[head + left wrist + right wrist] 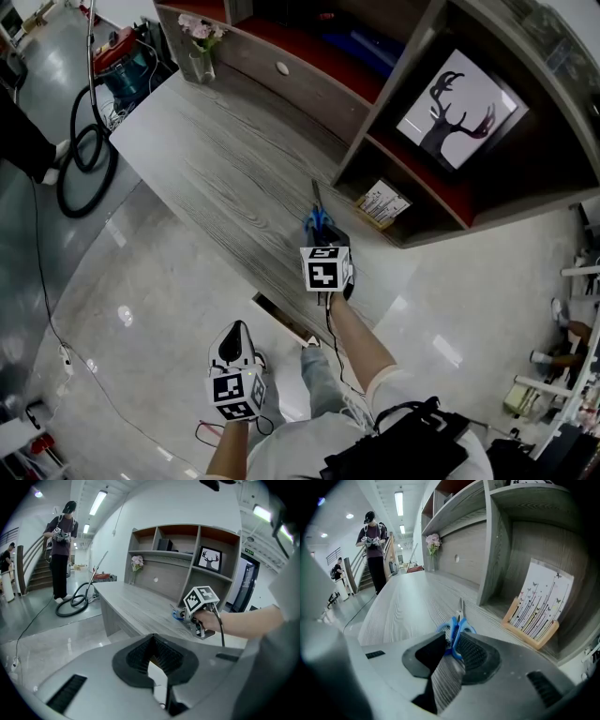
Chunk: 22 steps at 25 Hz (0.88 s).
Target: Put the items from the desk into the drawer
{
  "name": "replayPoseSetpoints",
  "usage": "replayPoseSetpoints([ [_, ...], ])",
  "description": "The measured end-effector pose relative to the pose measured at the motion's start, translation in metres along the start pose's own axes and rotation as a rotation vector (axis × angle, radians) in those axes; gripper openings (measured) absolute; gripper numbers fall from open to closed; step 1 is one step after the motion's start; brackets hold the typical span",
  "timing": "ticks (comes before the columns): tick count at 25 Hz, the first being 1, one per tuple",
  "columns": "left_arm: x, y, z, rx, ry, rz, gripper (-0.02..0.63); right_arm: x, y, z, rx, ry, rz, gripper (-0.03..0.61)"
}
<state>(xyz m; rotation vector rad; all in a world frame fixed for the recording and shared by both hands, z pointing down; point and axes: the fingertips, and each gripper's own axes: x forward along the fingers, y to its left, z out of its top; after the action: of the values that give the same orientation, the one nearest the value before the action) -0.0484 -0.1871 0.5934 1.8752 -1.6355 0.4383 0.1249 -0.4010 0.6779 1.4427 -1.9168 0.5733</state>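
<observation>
Barely begun: the right claw (451, 645) pinches the blue scissors (458, 626), which lie on the bench (216, 159) at its 12 o'clock. The left claw (158, 667) is closed and empty. Drawer delivery remains.

Blue-handled scissors (317, 219) lie on the grey wood desk (216, 159) at twelve o'clock of the right gripper (325, 239), whose nose meets their handles, while the left gripper (234, 339) hangs at its seven o'clock.

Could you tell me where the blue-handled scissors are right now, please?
The scissors lie at the right end of the desk in the head view, just before the cubby holding the card stand, handles between the jaws of the right gripper.
</observation>
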Motion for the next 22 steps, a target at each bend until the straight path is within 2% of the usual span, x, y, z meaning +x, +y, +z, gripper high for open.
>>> replayPoseSetpoints([
  [10,-0.0001,0.0060,-0.0027,-0.004,0.005,0.008,-0.003,0.0034,-0.0030,0.0004,0.015,0.026,-0.030,0.077],
  [22,0.0007,0.0058,-0.0052,-0.005,0.002,0.011,-0.003,0.0082,-0.0047,0.0002,0.048,0.050,-0.007,0.072],
])
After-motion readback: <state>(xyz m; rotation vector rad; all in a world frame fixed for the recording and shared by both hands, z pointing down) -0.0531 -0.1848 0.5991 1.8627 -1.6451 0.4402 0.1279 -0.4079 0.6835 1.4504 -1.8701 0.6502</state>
